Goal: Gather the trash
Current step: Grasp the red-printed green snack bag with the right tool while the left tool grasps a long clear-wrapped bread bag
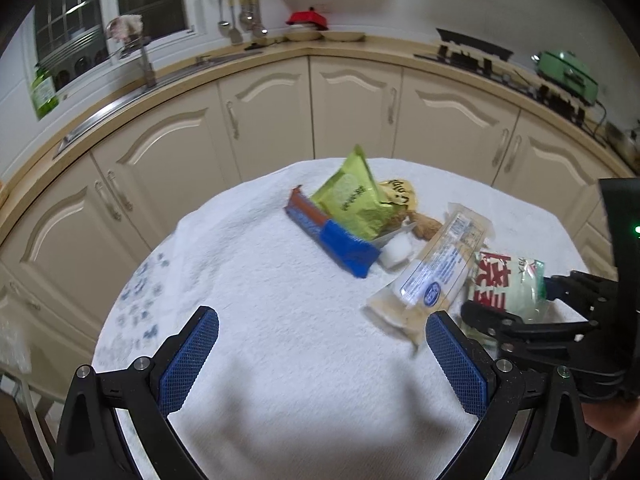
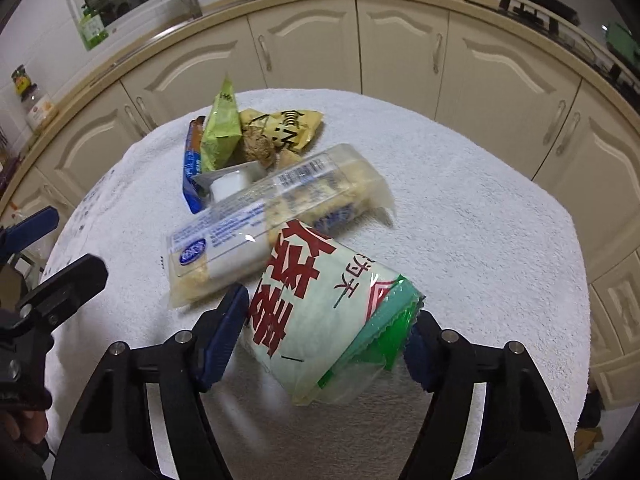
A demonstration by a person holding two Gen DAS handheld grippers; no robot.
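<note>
A pile of trash lies on the white-towelled round table (image 1: 280,320): a green snack bag (image 1: 352,204) (image 2: 220,128), a blue-and-brown wrapper (image 1: 328,236) (image 2: 191,168), a yellow bag (image 2: 288,128), a small white cup (image 1: 396,250) (image 2: 230,186) and a long clear cracker pack (image 1: 432,272) (image 2: 272,216). My right gripper (image 2: 326,336) is shut on a pale green bag with red characters (image 2: 324,312) (image 1: 508,284), holding it above the table. My left gripper (image 1: 322,354) is open and empty over bare towel, left of the cracker pack.
Cream kitchen cabinets (image 1: 352,112) curve behind the table. The counter holds a sink with faucet (image 1: 146,64), a green bottle (image 1: 42,92), a stove (image 1: 480,56) and a green pot (image 1: 568,74). A jar (image 2: 36,100) stands at the left.
</note>
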